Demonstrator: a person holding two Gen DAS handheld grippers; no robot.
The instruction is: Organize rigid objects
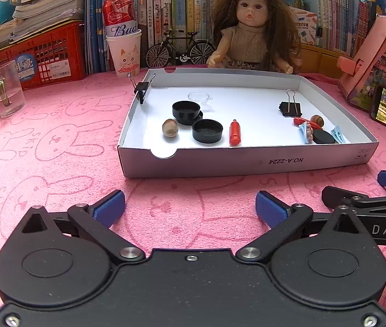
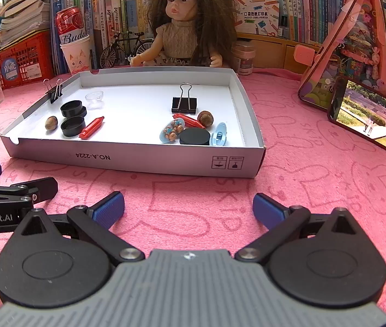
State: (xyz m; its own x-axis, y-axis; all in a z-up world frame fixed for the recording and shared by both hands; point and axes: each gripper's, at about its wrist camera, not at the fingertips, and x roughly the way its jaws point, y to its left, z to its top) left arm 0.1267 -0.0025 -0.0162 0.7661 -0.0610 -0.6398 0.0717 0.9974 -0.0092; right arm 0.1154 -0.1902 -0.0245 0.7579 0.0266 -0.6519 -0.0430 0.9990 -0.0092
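Observation:
A shallow white box [image 1: 247,160] [image 2: 138,160] lies on the pink cloth. On its left side sit black caps [image 1: 207,130] [image 2: 72,126], a walnut [image 1: 170,128] [image 2: 51,123], a red toy bottle [image 1: 235,132] [image 2: 92,128] and a clear cup [image 1: 199,97]. The right side holds a binder clip [image 1: 291,107] [image 2: 184,105], another red bottle, a nut [image 2: 205,118], blue hair clips [image 2: 219,135] and a black disc [image 2: 194,137]. My left gripper [image 1: 190,208] and right gripper [image 2: 188,208] both stand open over the cloth before the box, nothing between their fingers.
A doll [image 1: 250,35] sits behind the box, with a toy bicycle [image 1: 180,49], a paper cup holding a red can [image 1: 123,51], a red crate [image 1: 34,57] and books. A glass [image 1: 6,92] stands left. A pink toy house [image 2: 356,54] and a phone [image 2: 370,120] stand right.

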